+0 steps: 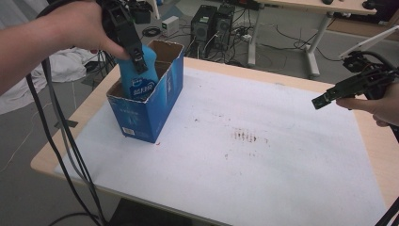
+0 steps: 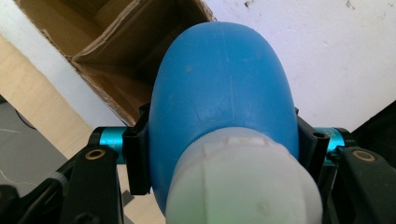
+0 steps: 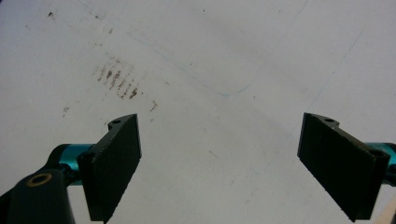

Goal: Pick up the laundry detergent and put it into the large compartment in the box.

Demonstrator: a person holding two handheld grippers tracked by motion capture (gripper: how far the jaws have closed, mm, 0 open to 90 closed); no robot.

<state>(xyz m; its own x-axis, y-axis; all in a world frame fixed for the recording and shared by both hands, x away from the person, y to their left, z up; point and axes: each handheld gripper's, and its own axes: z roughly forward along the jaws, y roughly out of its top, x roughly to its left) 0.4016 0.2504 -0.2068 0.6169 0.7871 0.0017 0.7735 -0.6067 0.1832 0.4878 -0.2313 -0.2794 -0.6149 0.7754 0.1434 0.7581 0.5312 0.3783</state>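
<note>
Blue bottle (image 1: 139, 77) stands partly inside the blue cardboard box (image 1: 141, 115), which sits near the far left corner of the worktop (image 1: 99, 101) on a white sheet (image 1: 263, 160). The box is open at the top, its flaps torn and showing brown card inside; the bottle's lower half is below the rim, in the near part of the box, while its upper half rises above it. Whether the bottle's base rests on the box floor cannot be told. In the left gripper view, the brown inside (image 2: 116, 60) of the box beyond the bottle shows nothing else in it.

The bottle is a smooth, rounded plastic body (image 2: 219, 88) of mid blue, with a label of white and darker blue print on the side that faces the camera in the high view. Its top carries a pale, whitish cap (image 2: 243, 182), ribbed and wider than the neck.

The left tool (image 1: 134, 54) has its jaws closed on the bottle's shoulder, one black pad (image 2: 137, 158) pressed to each side just below the cap. The right tool (image 1: 324, 100) hangs over the right edge of the worktop, well apart from the box, its jaws spread wide with nothing between them but the stained white sheet below.
</note>
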